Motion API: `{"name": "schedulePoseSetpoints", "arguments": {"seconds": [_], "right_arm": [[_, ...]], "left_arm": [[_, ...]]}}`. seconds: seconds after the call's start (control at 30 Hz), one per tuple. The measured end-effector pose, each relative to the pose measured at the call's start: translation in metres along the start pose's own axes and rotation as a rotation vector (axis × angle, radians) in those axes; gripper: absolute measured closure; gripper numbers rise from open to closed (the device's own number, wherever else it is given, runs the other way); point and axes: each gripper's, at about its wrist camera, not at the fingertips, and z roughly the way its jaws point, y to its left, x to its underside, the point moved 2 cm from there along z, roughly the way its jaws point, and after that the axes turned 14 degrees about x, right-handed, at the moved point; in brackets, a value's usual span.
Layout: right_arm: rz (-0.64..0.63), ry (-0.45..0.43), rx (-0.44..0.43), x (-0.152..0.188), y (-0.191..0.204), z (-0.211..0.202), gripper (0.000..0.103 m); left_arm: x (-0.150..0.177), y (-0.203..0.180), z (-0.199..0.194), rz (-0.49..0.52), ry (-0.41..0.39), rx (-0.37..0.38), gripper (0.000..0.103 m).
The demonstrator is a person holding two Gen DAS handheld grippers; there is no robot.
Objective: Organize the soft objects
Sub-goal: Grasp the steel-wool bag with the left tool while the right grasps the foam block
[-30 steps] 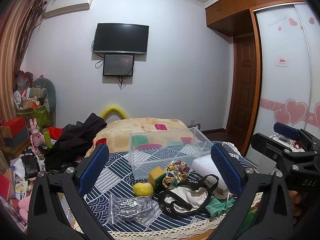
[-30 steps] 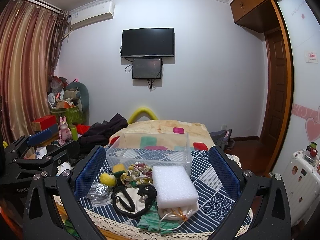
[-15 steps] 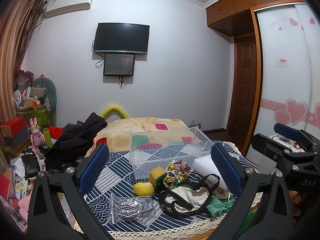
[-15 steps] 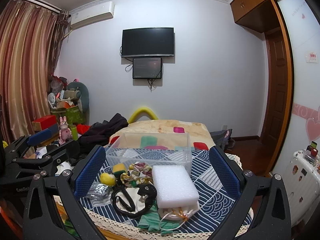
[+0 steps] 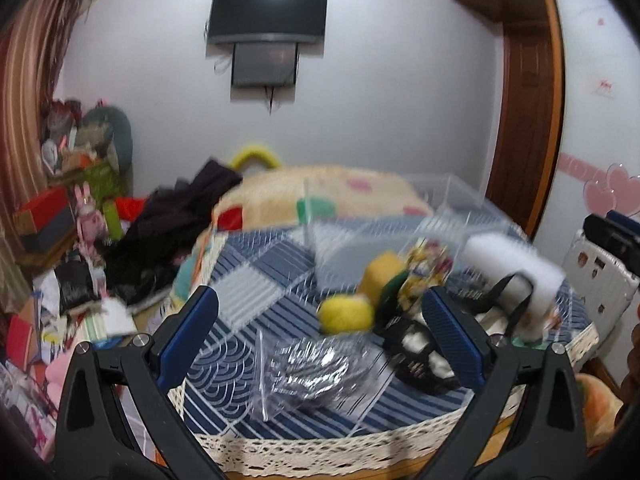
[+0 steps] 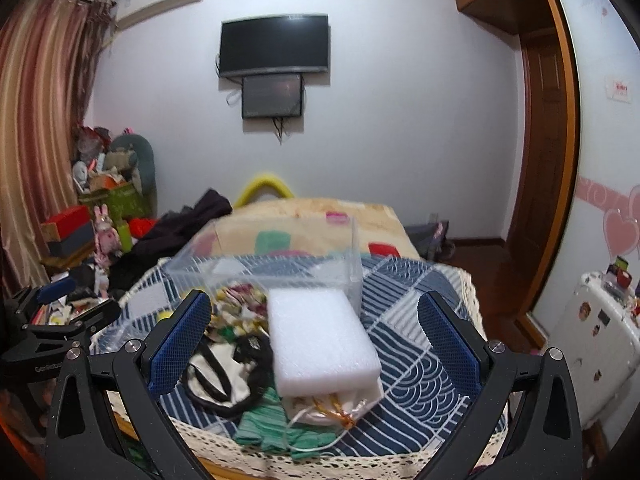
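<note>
Soft things lie on a blue patterned tablecloth [image 5: 248, 320]. In the left wrist view I see a clear bag of silver material [image 5: 312, 368], a yellow ball [image 5: 346, 314], a yellow-green sponge [image 5: 384, 272], a floral scrunchie [image 5: 430, 264] and a black-strapped cloth [image 5: 420, 356]. My left gripper [image 5: 320, 340] is open above the clear bag. In the right wrist view a white foam block [image 6: 320, 340] rests on a drawstring pouch [image 6: 332, 404], in front of a clear plastic box [image 6: 272, 272]. My right gripper [image 6: 316, 340] is open around the foam block, apart from it.
A green cloth [image 6: 276, 428] lies at the table's lace front edge [image 6: 344, 460]. A bed with a beige blanket [image 6: 304, 224] and dark clothes [image 6: 188, 220] is behind. Clutter fills the left floor [image 5: 60, 272]. A white suitcase [image 6: 592, 336] stands right.
Both grippers have moved forward and tilted down towards the table, so the objects look larger. The left view is now motion-blurred. Both stay open.
</note>
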Motion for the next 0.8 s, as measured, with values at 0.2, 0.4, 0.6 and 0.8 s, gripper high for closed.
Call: {"name": "schedulePoseSetpoints", "arguments": {"seconds": [0.2,0.4,0.6,0.8], "right_arm": [[-0.012,0.091,0.016,0.014,-0.002,0.026,0.000],[-0.018,0.199,-0.001,0.029,-0.003,0.048,0.000],[0.013,0.258,-0.057,0.036,-0.007,0.058,0.000],[0.009,0.243,-0.097,0.036,-0.010,0.052,0.015]], "left_arm": [[0.025,0.025,0.031,-0.043,0.120,-0.010,0.000],[0.048,0.034,0.062,-0.094,0.249,0.026,0.000],[0.064,0.034,0.080,-0.127,0.313,0.062,0.015],[0.064,0.028,0.078,-0.111,0.311,0.113,0.045]]}}
